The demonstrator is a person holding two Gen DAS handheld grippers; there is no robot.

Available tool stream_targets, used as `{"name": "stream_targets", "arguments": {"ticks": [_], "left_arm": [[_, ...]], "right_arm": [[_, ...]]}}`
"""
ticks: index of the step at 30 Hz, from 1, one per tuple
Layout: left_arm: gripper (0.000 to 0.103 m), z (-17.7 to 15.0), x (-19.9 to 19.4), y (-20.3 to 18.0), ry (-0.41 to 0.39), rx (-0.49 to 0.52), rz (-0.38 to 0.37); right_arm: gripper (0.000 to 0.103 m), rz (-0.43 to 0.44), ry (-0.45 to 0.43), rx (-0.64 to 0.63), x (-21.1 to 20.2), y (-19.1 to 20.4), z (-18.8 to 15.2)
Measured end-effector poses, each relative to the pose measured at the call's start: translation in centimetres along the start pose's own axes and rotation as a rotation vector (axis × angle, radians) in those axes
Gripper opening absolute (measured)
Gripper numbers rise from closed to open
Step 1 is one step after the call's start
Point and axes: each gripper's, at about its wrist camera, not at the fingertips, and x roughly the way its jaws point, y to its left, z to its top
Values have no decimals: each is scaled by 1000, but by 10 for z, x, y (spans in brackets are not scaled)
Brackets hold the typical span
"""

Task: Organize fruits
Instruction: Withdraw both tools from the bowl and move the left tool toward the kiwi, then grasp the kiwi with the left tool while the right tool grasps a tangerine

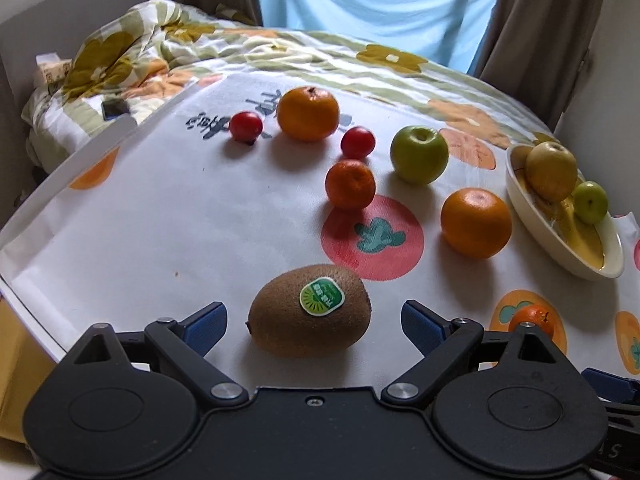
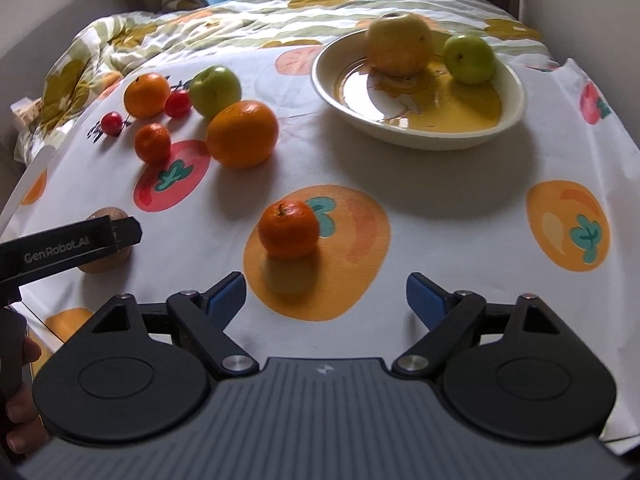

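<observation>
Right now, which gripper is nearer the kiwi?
Left. The left gripper has open jaws either side of the kiwi; the right gripper is farther off, facing a small mandarin.

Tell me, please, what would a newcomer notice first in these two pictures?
First, the brown kiwi with its green sticker, lying between the open fingers of the left gripper. Next, a small tangerine just ahead of the open right gripper. Behind it, the cream bowl holds a yellow pear and a small green fruit.
</observation>
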Motion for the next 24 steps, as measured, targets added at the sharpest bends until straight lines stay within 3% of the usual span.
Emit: {"name": "stream_targets", "arguments": {"ticks": [4, 8, 18, 24], "left_arm": [[88, 1, 4, 1, 15, -22, -2], [71, 3, 5, 2, 30, -32, 2], [68, 4, 3, 7, 37, -26, -29], [68, 2, 2, 8, 28, -1, -10]], "right_arm": [[101, 11, 7, -7, 6, 5, 2], [99, 5, 4, -23, 9, 9, 4], [83, 2, -13, -21, 13, 10, 12], [75, -1, -25, -30, 15, 10, 16]]}}
